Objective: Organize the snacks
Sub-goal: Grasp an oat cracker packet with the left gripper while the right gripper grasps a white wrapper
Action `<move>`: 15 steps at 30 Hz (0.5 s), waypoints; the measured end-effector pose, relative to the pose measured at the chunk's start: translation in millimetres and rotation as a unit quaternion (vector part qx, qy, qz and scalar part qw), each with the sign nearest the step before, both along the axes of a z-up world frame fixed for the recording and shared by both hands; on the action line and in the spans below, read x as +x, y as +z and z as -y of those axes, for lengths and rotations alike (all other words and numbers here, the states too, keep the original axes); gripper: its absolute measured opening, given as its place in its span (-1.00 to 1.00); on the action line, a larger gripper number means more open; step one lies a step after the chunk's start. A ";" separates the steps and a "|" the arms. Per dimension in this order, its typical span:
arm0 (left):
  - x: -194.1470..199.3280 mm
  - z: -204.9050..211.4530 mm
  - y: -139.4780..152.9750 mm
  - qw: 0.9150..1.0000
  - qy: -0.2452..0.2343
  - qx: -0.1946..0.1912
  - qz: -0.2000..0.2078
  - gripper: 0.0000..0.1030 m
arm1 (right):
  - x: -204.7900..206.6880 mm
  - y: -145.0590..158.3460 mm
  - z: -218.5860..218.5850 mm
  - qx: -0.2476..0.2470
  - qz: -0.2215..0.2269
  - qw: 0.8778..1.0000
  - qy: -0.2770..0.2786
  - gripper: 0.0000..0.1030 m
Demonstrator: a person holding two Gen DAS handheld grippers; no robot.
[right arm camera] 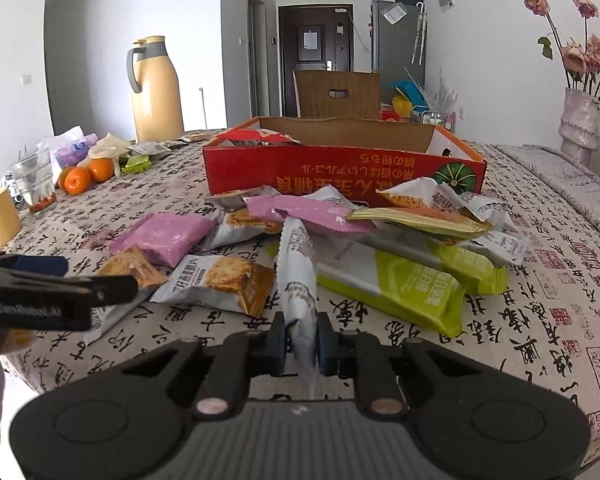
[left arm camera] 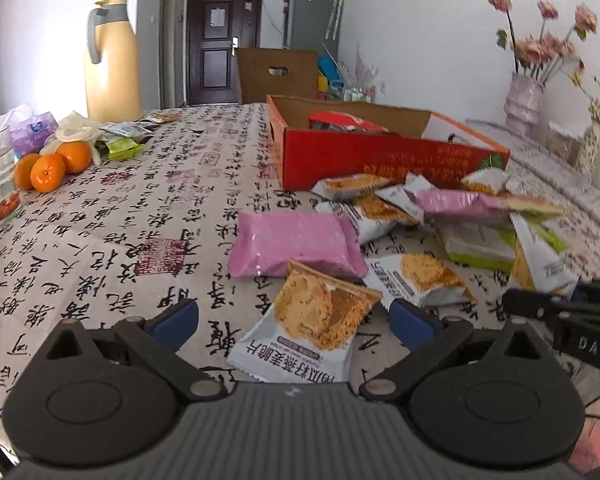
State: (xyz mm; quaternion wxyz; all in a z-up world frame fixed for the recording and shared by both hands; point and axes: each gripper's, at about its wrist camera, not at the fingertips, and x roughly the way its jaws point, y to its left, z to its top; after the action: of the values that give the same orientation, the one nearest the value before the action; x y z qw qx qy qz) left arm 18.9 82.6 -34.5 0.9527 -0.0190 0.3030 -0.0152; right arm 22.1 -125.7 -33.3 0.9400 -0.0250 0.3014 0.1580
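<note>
right gripper (right arm camera: 302,340) clamped on white packet's (right arm camera: 300,272) near end | left gripper (left arm camera: 294,316) wide open, empty, over cracker packet (left arm camera: 312,320) | box (right arm camera: 340,168) at 12 o'clock | packet to be lifted clear, pinch possibly thin

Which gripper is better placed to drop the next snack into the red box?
Right. The right gripper is already shut on a white snack packet; the left gripper is open, holding nothing, over another packet. The red box lies straight ahead.
</note>
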 end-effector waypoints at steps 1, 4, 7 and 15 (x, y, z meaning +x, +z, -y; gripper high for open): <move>1.8 0.9 -1.4 1.000 -0.001 0.004 -0.003 1.00 | -0.2 0.0 -0.2 0.000 0.000 1.000 0.001 -0.73; 6.5 2.1 -4.7 1.000 -0.002 0.009 -0.010 1.00 | -0.4 -0.4 -0.7 0.001 0.000 1.000 0.003 -0.73; 11.6 0.6 -8.0 1.000 0.001 0.002 -0.020 0.91 | -0.3 -0.7 0.2 0.002 0.000 1.000 0.004 -0.73; 10.8 0.0 -7.2 1.000 -0.005 -0.009 -0.019 0.36 | -0.7 -2.2 -0.7 0.004 -0.001 1.000 0.008 -0.73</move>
State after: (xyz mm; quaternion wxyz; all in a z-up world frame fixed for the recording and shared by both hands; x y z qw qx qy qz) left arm 29.7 82.6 -41.7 0.9465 -0.0263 0.3209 -0.0226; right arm 21.4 -125.1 -35.6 0.9384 -0.0236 0.3018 0.1666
